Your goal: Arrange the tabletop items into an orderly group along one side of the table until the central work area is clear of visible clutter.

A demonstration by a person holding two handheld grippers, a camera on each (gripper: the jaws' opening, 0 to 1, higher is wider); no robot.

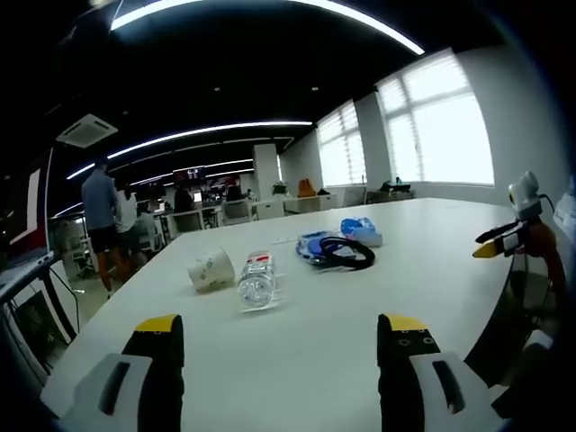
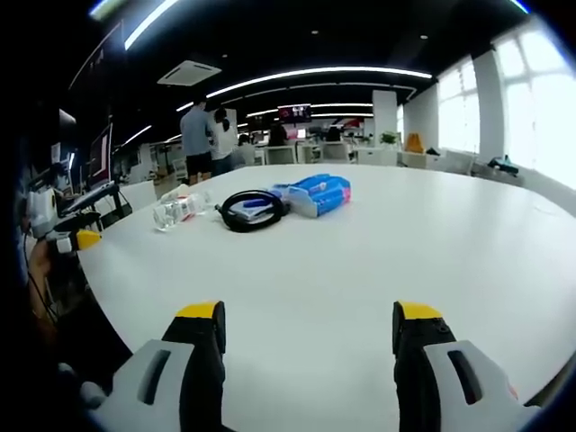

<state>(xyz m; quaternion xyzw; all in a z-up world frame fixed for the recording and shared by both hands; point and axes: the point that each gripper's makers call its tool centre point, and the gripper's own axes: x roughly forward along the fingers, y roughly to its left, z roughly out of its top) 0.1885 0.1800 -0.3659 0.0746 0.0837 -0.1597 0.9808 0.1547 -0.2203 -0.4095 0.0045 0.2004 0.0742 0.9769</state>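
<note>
1. You see the clutter at the centre of the left gripper view: a white paper cup [image 1: 211, 269] on its side, a clear plastic bottle [image 1: 257, 280] lying just to its right, then a black cable coil [image 1: 344, 254] resting on blue packets [image 1: 362, 230].
2. In the right gripper view the same items sit at upper left of the frame: the bottle [image 2: 179, 210], the cable coil [image 2: 250, 211] and the blue packets [image 2: 315, 194], in a row from left to right.
3. All items lie on the white table [image 1: 342, 351], far from both sets of jaws.
4. Your left gripper [image 1: 283, 335] is released, jaws spread over bare tabletop, grasping nothing.
5. Your right gripper [image 2: 309, 322] is likewise released and empty; it also appears at the right edge of the left gripper view.
6. People [image 1: 105, 219] stand at upper left, beyond the table.
</note>
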